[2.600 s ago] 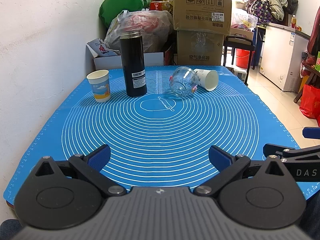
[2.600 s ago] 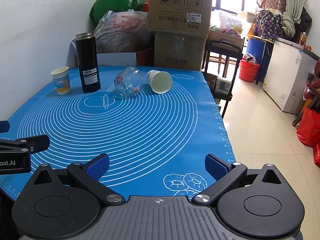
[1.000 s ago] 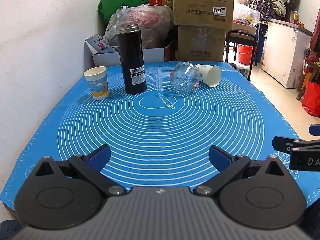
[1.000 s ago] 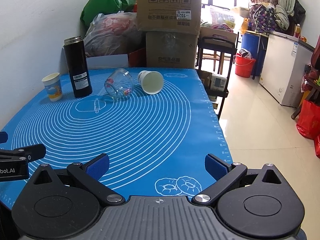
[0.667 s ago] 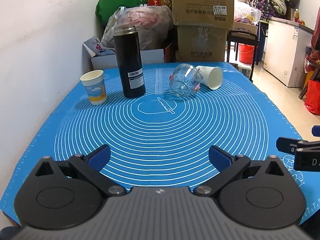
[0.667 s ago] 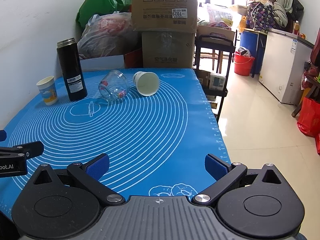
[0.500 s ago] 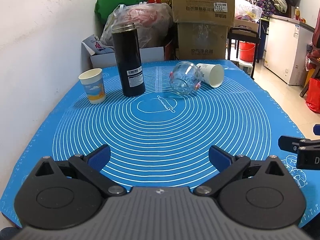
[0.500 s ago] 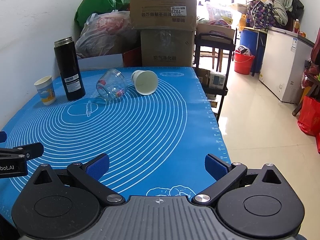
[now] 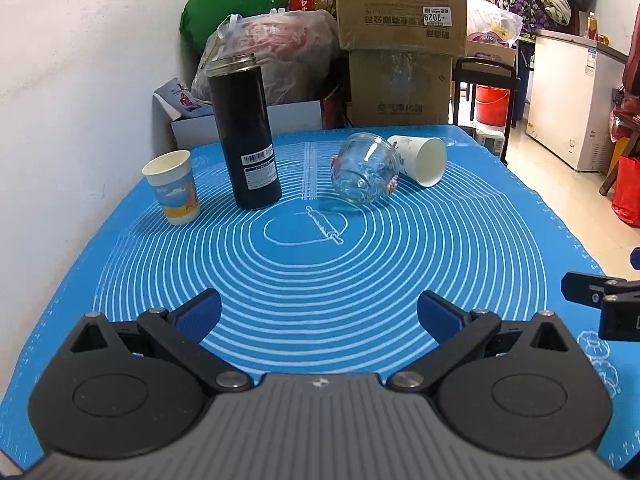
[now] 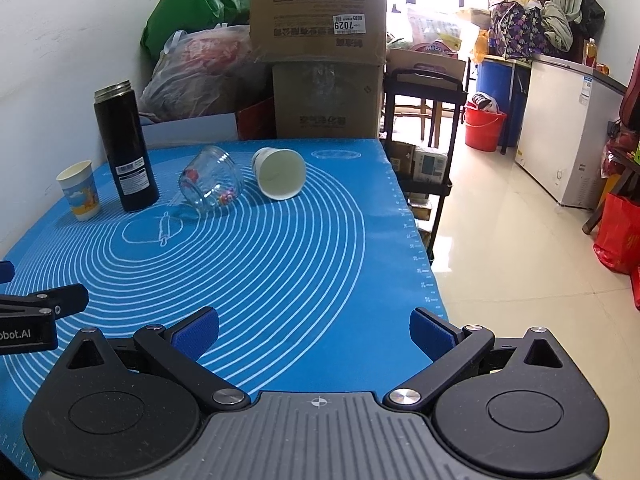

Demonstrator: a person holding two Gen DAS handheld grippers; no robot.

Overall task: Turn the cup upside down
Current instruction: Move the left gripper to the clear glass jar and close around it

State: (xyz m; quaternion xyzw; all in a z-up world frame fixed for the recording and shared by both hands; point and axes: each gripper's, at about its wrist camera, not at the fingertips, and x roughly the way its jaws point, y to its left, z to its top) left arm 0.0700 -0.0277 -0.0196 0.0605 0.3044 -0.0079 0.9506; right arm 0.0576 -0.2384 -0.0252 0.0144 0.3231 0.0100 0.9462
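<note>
the left gripper (image 9: pixel 319 314) and right gripper (image 10: pixel 314 330) hover over the mat's (image 9: pixel 400 264) near edge, jaws wide and empty. an upright paper cup (image 9: pixel 172 187) stands near the far left edge beside a black flask (image 9: pixel 246 136); another cup (image 10: pixel 279 173) lies tipped, seemingly touching a glass jar (image 10: pixel 211 184).

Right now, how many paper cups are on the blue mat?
2. A paper cup with a blue and yellow print stands upright at far left beside the black cylindrical flask; a white paper cup lies on its side against the tipped clear glass jar.

black flask (image 9: pixel 249 136), glass jar (image 9: pixel 365 173) tipped over, blue mat (image 9: pixel 400 264)
</note>
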